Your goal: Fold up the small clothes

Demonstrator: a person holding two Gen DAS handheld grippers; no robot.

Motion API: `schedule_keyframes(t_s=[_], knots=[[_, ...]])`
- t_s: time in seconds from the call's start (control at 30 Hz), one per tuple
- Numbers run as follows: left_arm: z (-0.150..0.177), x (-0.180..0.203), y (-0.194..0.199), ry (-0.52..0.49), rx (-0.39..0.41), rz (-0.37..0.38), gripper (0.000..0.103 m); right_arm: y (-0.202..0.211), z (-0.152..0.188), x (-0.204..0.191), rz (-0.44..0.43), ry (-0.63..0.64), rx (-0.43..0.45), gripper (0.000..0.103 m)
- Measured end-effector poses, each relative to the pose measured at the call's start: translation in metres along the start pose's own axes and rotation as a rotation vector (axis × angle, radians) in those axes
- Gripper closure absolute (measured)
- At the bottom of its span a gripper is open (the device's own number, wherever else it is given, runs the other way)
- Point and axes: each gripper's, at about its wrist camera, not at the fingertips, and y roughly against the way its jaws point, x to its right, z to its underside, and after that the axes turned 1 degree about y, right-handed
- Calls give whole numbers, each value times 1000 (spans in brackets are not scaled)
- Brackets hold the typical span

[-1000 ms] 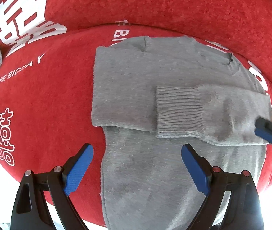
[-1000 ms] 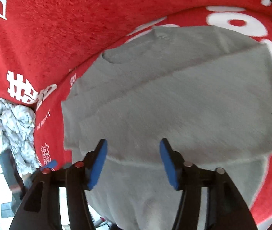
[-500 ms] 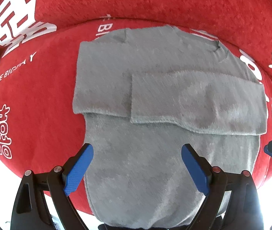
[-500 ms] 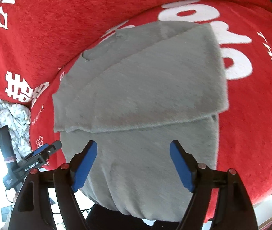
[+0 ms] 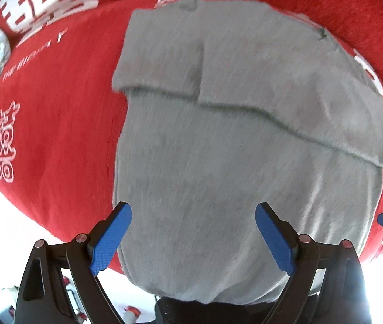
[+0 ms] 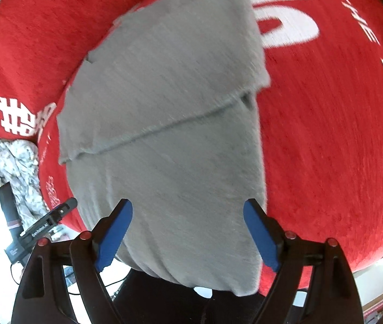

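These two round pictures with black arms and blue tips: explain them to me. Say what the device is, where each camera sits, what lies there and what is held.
There is no robot here. A person holds a two-finger tool in each hand, and a wide-angle camera on each looks forward along its fingers, which bends the picture round.

One picture is from the left gripper, the other from the right gripper. The blue pieces are the finger pads.

On the red cloth with white lettering lies a grey sweater, sleeves folded across its chest, its lower end hanging over the near edge. A crumpled pale patterned cloth lies at the far left.

Both grippers are open above the sweater, holding nothing.
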Motion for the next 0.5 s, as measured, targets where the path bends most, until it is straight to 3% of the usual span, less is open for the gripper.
schedule_keyframes(t_s=[0.3,0.5], knots=[[42,-37,-19,5,-38,28,9,-15,38,11,-38,-15,-41,16],[82,-75,-33,25,-63,62,9,-28,90,23,-45,-30,-72,16]])
